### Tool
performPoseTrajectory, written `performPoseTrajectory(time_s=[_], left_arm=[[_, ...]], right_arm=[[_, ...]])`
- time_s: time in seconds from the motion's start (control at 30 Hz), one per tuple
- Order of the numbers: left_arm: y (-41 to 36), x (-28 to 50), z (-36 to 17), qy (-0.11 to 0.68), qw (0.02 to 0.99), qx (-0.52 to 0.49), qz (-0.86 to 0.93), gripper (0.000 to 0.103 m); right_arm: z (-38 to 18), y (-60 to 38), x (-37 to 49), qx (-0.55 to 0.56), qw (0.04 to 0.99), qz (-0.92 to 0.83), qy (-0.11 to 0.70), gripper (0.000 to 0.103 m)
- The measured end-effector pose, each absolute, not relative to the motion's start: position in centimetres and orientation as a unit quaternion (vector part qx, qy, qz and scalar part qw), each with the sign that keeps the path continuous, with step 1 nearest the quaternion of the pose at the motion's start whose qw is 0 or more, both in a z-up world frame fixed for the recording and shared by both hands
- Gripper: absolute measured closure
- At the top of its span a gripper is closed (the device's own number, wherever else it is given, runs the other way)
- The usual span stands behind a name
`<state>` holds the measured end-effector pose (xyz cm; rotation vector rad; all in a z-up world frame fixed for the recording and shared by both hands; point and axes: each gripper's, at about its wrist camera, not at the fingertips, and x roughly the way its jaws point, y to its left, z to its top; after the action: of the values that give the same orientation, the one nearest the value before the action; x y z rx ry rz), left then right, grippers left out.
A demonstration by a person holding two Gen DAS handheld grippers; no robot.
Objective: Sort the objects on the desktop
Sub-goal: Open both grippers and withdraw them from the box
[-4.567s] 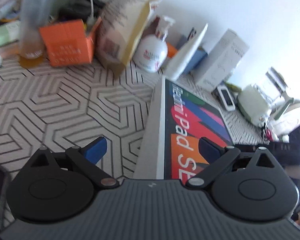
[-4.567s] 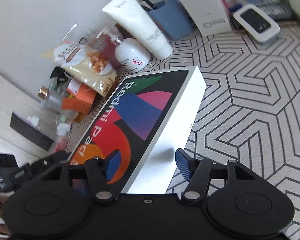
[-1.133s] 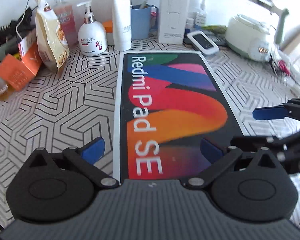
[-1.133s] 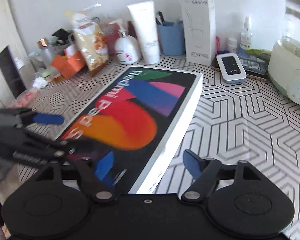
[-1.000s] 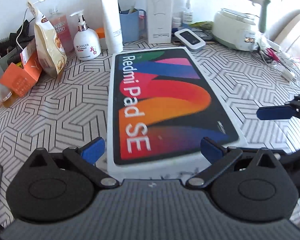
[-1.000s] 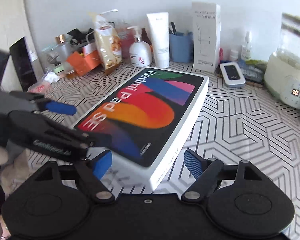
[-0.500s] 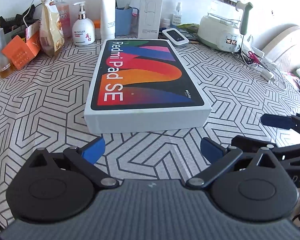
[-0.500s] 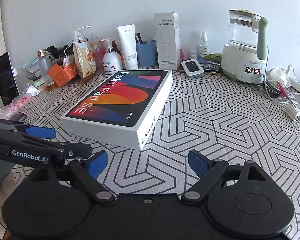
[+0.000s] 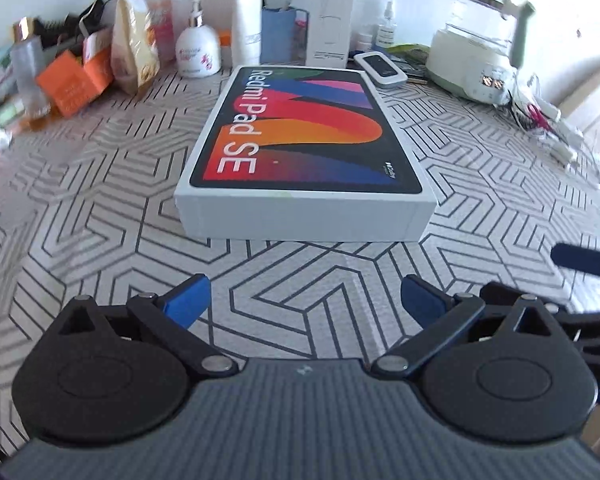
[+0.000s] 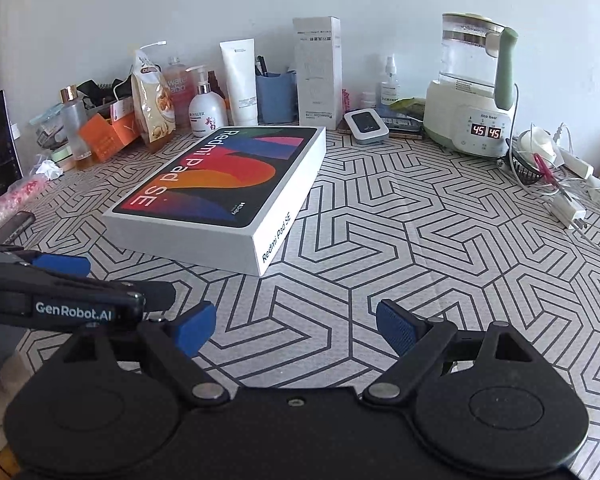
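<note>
Redmi Pad SE box is lying flat on the patterned counter, its far end near the white pump bottle & pocket router. Left gripper and right gripper are both hovering w/ jaws spread wide, holding nothing, just short of the box.

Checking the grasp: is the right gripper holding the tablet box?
No, the right gripper is open and empty, and the tablet box lies flat on the table beyond it.
</note>
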<state>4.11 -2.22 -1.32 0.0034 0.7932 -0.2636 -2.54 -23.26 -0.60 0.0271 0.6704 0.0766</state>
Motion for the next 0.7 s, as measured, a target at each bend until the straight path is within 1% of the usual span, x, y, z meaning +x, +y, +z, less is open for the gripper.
performPoseTrajectory(time_s=[0.07,0.33,0.7], left_arm=[[-2.3,4.1,-1.4,0.392,0.912,-0.001,-0.123,0.0],[-3.7,3.7,-1.7,0.391,0.914,0.052,-0.092,0.0],[-3.7,3.9,-1.6,0.38,0.919,0.057,-0.093,0.0]], right_arm=[[-0.7,-23.4,-2.5,0.014,0.943,0.036,0.33,0.012],[-1.2,-23.5,-2.1,0.015,0.942,0.036,0.333,0.012],[-1.1,-23.3,-2.0,0.012,0.943,0.039,0.33,0.012]])
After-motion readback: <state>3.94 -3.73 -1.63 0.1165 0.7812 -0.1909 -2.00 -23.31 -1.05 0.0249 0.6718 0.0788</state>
